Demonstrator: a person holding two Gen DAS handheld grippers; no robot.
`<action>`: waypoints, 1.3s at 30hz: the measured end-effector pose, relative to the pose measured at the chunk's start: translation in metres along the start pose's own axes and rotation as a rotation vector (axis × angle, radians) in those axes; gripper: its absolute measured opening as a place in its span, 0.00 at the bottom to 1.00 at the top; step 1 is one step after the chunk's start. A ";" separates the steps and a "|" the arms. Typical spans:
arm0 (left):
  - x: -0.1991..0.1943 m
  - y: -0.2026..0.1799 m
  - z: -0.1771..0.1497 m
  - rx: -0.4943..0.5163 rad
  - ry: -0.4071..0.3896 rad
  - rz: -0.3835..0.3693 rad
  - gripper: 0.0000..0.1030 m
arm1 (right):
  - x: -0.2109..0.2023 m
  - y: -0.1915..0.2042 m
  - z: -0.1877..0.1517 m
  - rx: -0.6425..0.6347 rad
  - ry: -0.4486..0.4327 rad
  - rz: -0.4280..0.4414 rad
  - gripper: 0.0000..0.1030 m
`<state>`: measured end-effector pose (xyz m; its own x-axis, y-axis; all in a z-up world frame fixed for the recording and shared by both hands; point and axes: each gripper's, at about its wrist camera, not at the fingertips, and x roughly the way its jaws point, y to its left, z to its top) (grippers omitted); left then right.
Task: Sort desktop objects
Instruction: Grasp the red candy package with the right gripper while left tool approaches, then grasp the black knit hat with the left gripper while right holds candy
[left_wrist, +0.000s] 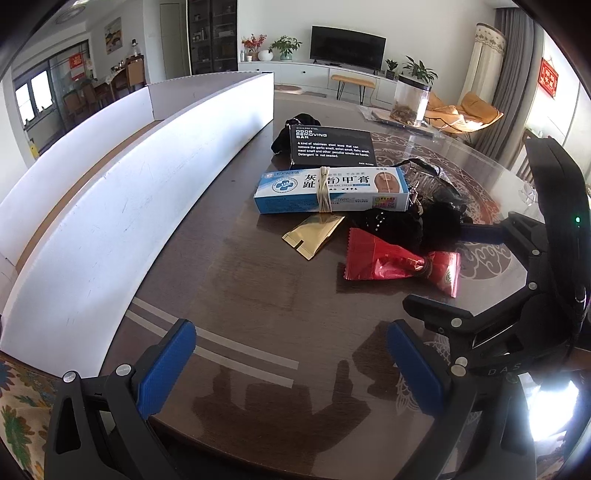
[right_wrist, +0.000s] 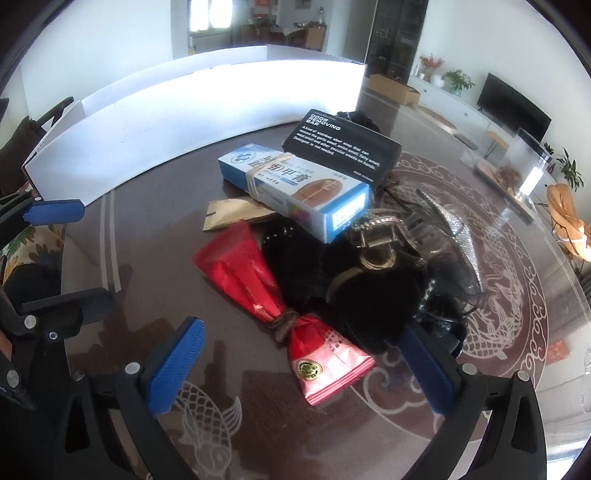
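Observation:
A pile of objects lies on the dark glass-topped table (left_wrist: 221, 280). It holds a black "Odor Removing Bar" box (left_wrist: 332, 146) (right_wrist: 341, 146), a blue-white cream box (left_wrist: 330, 190) (right_wrist: 295, 190) bound with a rubber band, a gold sachet (left_wrist: 312, 232) (right_wrist: 236, 216), a red packet (left_wrist: 402, 260) (right_wrist: 280, 317) tied in the middle, and black hair accessories with a glittery claw clip (left_wrist: 428, 177) (right_wrist: 413, 254). My left gripper (left_wrist: 291, 369) is open and empty, short of the pile. My right gripper (right_wrist: 303, 373) is open, its jaws either side of the red packet's near end.
A long white cardboard box (left_wrist: 122, 199) (right_wrist: 177, 122) with dividers stands along the table's left side. A clear plastic container (left_wrist: 412, 101) (right_wrist: 524, 166) stands at the far edge. The right gripper's body (left_wrist: 517, 295) shows at the right of the left wrist view.

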<state>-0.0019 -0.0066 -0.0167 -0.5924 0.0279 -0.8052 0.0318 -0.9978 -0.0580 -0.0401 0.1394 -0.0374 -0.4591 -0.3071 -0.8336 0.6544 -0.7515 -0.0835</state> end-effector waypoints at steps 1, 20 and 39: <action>-0.001 0.001 0.000 -0.005 0.000 -0.001 1.00 | 0.002 0.002 0.000 -0.005 0.010 0.011 0.90; 0.006 -0.003 0.004 0.002 0.049 -0.033 1.00 | -0.063 -0.037 -0.121 0.346 0.031 -0.128 0.51; 0.038 -0.024 0.051 -0.153 0.106 -0.184 1.00 | -0.053 -0.038 -0.121 0.351 -0.065 -0.148 0.84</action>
<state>-0.0660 0.0157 -0.0154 -0.5117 0.2222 -0.8299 0.0574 -0.9550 -0.2911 0.0323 0.2551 -0.0564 -0.5778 -0.2083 -0.7891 0.3382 -0.9411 0.0007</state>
